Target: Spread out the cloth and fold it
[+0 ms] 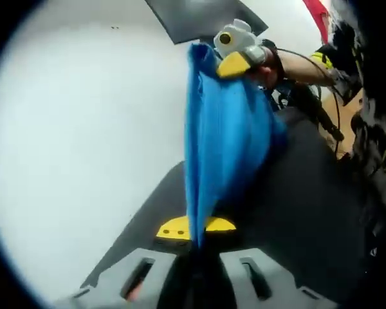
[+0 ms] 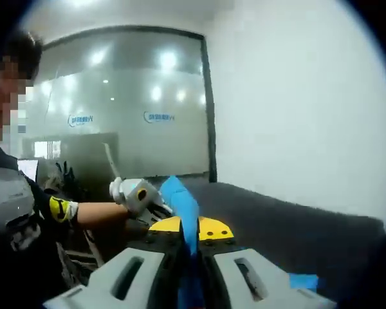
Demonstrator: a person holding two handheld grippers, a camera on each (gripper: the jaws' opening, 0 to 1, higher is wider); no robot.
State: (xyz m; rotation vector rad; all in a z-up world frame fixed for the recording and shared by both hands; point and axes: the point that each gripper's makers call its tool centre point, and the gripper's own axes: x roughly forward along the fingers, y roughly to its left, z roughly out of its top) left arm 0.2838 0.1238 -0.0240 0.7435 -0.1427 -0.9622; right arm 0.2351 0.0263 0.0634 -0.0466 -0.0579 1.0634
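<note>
I hold the blue cloth (image 1: 222, 135) up with both sets of jaws shut on its edge, so it hangs open above the dark counter (image 1: 309, 206)

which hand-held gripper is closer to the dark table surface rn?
Hard to call. The left hand-held gripper and the right hand-held gripper each pinch the blue cloth, held taut between them above the dark table; neither touches it.
</note>
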